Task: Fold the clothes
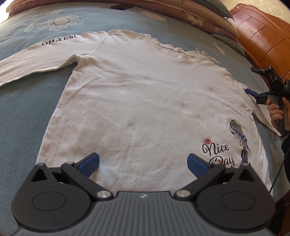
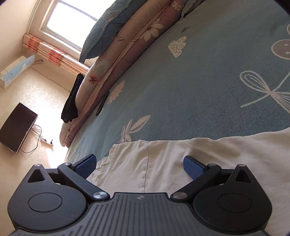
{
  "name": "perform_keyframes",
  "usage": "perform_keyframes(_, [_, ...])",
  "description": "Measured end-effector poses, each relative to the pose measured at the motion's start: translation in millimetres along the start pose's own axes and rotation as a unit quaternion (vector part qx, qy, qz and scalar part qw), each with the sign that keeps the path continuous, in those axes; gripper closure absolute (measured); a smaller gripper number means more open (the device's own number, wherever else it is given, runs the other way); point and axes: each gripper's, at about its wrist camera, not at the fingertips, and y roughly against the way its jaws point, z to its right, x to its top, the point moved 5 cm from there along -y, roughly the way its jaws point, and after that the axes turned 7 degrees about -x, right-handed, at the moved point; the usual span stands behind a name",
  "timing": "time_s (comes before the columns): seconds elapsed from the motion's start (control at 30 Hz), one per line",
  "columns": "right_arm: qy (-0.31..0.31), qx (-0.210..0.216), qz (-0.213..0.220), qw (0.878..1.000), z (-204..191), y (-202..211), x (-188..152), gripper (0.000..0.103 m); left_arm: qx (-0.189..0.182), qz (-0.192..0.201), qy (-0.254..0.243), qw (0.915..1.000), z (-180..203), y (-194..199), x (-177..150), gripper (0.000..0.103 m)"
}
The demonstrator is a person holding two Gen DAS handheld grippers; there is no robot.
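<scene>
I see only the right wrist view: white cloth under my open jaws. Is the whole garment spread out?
Observer: Yes, a white long-sleeved shirt lies flat on the bed, sleeves out sideways.
Operator: Where is the left gripper?
Observer: The left gripper hovers over the shirt's lower part, jaws open.
Operator: Any print?
Observer: A "Nice Day" print near the hem, "OH,YES!" lettering on one sleeve.

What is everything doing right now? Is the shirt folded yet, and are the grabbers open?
Shirt: spread flat on the bed, not folded.
Left sleeve: stretched straight out.
Left gripper: open, over the shirt's hem.
Right gripper: open, over the other sleeve's end.
Bed: covered by a blue sheet.
Phone: lying on the bed.
</scene>
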Motion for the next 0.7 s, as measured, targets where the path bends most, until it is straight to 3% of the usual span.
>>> perform_keyframes(0.17, [0.013, -0.065, 0.058, 0.996, 9.6, 7.7, 23.9, 0.0, 0.001, 0.001, -0.005, 1.0, 0.1, -2.1, 1.7, 0.001])
perform_keyframes(0.37, [0.021, -0.042, 0.094, 0.994, 2.2, 64.5, 21.5, 0.0, 0.004, 0.0, -0.012, 0.9999, 1.0, -2.2, 0.9, 0.001])
perform_keyframes(0.47, [-0.001, -0.035, 0.077, 0.996, 15.5, 81.9, 14.1, 0.0, 0.0, 0.004, -0.008, 1.0, -0.6, -1.3, 1.0, 0.001])
perform_keyframes(0.57, [-0.009, -0.076, 0.075, 0.994, 36.7, 88.7, 5.1, 0.0, -0.001, 0.007, -0.005, 1.0, -1.2, -0.6, 0.8, 0.001])
perform_keyframes(0.7, [-0.063, -0.131, 0.082, 0.986, 70.6, 95.1, -1.3, 0.0, -0.012, 0.011, 0.003, 0.9999, -4.3, 1.1, 1.3, 0.001])
